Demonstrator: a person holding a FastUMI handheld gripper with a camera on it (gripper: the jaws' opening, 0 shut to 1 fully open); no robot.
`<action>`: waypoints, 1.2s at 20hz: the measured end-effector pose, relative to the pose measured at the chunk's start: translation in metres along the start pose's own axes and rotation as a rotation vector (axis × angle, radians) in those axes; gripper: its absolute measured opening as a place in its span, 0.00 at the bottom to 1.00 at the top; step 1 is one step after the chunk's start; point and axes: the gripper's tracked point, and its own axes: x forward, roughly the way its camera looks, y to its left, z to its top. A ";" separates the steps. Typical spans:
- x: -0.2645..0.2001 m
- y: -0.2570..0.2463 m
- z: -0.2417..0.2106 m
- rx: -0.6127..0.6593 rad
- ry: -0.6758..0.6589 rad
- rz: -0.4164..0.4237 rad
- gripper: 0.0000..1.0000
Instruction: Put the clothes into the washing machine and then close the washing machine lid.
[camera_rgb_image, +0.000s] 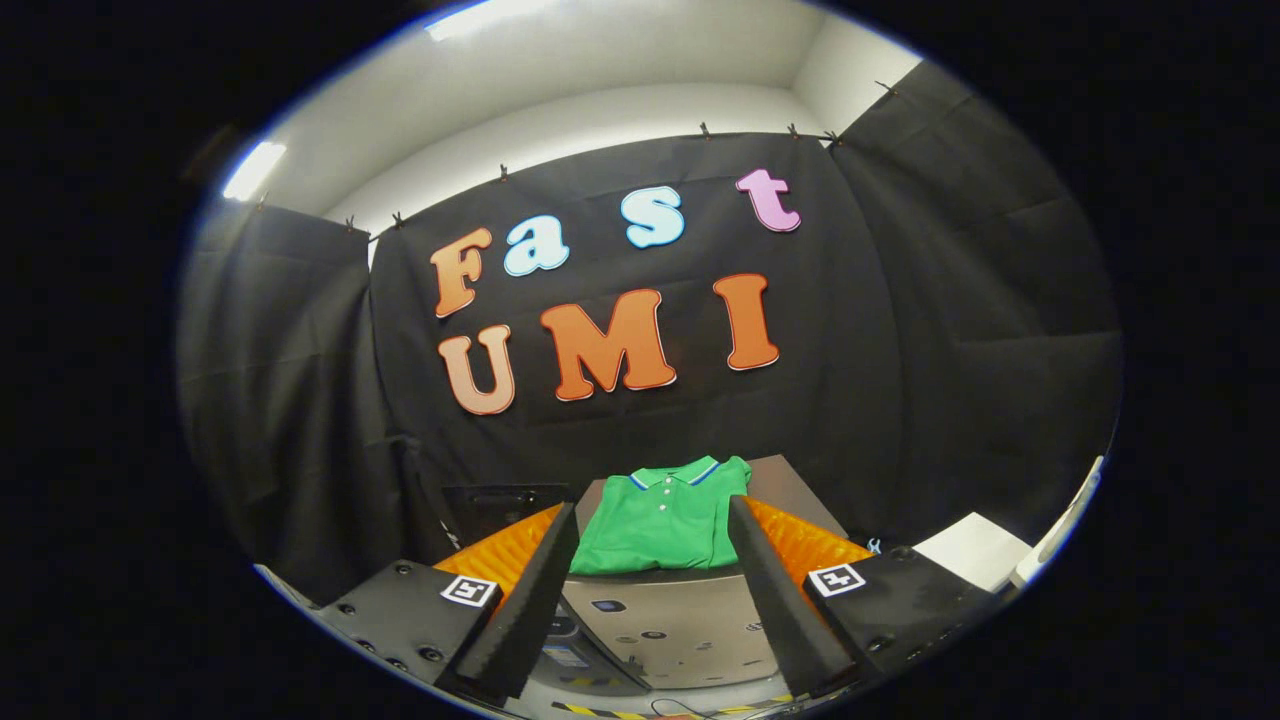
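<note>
Our gripper (655, 525) is hovering with its jaws released, holding nothing. At twelve o'clock, just beyond the fingers, the green polo shirt (662, 520) is lying folded on the washing machine (665, 620). We judge that nothing is done yet: loading and lid-closing are remaining.

A green polo shirt (665, 520) with a blue-and-white trimmed collar lies folded flat on the closed grey lid of the washing machine (665, 625), collar toward the far wall, just beyond the spread fingers.
</note>
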 end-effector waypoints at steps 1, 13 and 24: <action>0.019 0.006 -0.004 -0.016 0.041 -0.009 0.97; 0.260 0.034 -0.038 -0.035 0.515 -0.112 0.98; 0.314 -0.009 -0.142 -0.040 1.068 -0.159 0.98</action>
